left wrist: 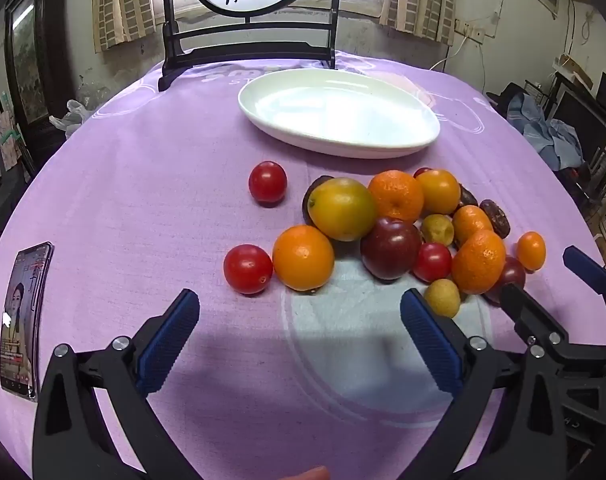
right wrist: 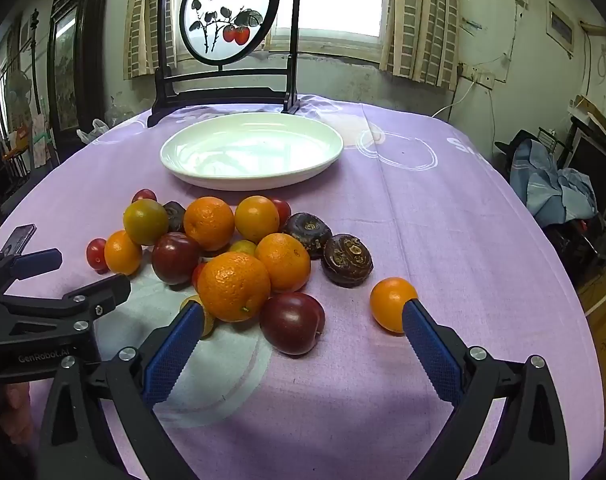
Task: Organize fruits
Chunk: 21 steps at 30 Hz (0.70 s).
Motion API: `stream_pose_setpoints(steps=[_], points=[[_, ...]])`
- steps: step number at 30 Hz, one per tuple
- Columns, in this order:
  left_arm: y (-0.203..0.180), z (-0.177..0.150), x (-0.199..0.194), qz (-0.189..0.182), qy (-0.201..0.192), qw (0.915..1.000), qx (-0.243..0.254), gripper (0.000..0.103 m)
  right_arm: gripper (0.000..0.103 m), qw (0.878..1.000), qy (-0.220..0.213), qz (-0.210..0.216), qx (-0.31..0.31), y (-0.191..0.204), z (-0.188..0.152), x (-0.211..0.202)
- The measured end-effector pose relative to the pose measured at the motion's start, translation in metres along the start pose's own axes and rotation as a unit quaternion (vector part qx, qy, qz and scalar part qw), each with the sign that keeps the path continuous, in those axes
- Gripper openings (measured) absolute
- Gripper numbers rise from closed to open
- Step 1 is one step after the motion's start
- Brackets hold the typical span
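Left wrist view: round table under lilac printed tablecloth [left wrist: 143,200], smartphone [left wrist: 21,320] at its left edge, black-framed round persimmon painting screen [right wrist: 227,12] before curtained window. Heap of mixed fruits [left wrist: 403,228] lies just short of empty white oval ceramic dish [left wrist: 339,112]. Left gripper [left wrist: 301,340] and right gripper [right wrist: 303,344] jaws wide apart, gripping nothing.

White plate [right wrist: 251,176], lilac tablecloth [right wrist: 443,240], blue ribbed fingers [right wrist: 175,344], seemingly.
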<state>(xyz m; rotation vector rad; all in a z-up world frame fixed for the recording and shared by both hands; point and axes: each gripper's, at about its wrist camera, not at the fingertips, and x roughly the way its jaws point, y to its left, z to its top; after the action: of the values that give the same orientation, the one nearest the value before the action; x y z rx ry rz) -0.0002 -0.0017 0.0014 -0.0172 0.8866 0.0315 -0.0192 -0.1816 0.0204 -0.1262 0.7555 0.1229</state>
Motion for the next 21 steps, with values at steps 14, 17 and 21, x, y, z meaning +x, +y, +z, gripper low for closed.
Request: stream_pose_setpoints(steps=[14,17,21], points=[[0.008,-0.001,-0.004,-0.023,-0.005,0.9996,-0.017,0.099,0.1,1.0,0.005,-0.003,-0.008,0.01,0.002,0.001],[0.005,-0.001,-0.001,-0.018,-0.001,0.9998,-0.007,0.099,0.1,1.0,0.004,0.003,-0.001,0.002,-0.001,0.003],[0.005,-0.001,0.0,-0.013,-0.004,0.9998,-0.011,0.099,0.1,1.0,0.004,0.003,0.0,0.002,0.0,0.003]])
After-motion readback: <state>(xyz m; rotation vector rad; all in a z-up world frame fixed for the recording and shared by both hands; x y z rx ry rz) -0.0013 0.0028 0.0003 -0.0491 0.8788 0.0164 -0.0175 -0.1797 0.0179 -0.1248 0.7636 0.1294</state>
